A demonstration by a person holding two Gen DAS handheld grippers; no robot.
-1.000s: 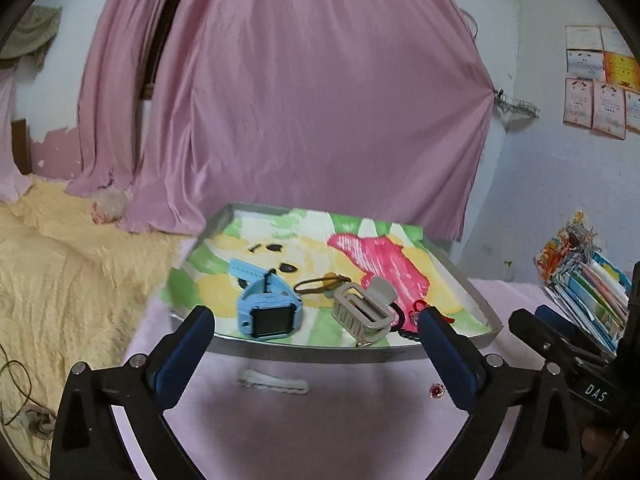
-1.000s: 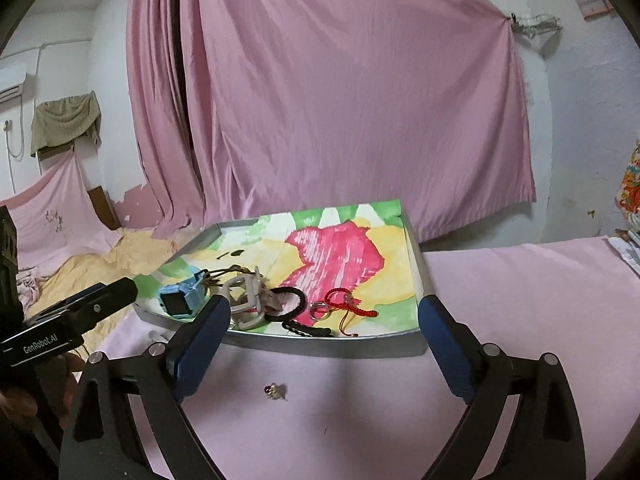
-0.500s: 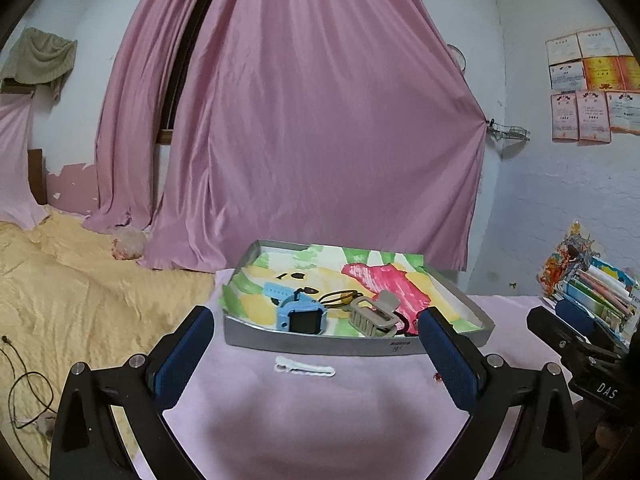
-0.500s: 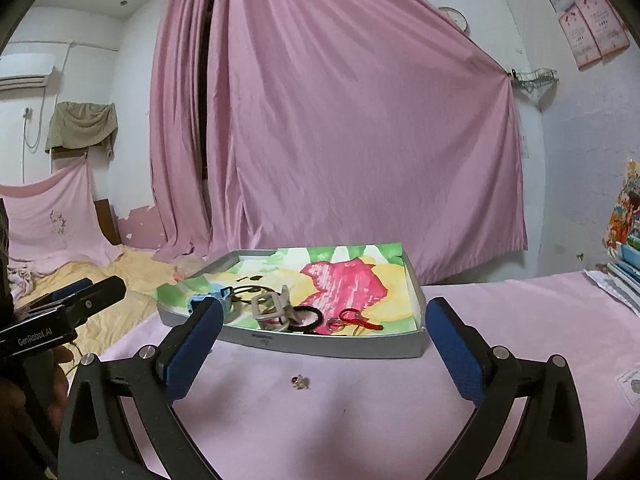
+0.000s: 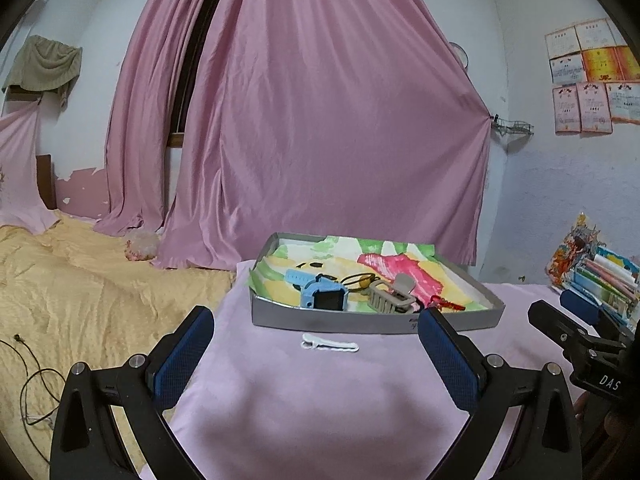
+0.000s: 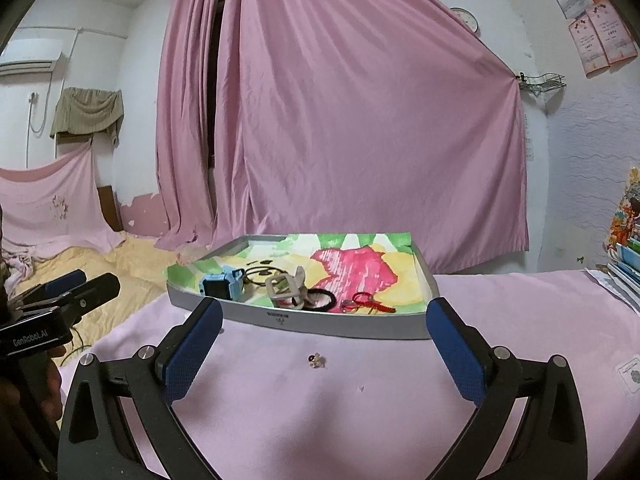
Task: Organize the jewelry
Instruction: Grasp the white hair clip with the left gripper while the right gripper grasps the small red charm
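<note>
The white hair clip (image 5: 329, 345) lies crosswise on the pink cloth (image 5: 280, 400) just before the tray's (image 5: 360, 322) near wall, dead ahead of the wide-open, empty left gripper (image 5: 316, 356); the right gripper (image 6: 320, 350), equally wide, faces a small earring (image 6: 316, 359).

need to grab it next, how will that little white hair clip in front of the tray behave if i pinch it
The white hair clip lies flat on the pink cloth, so the pads may scoop fabric too. It looks thin and light, probably stiff plastic, and could skid or flip rather than roll.
</note>
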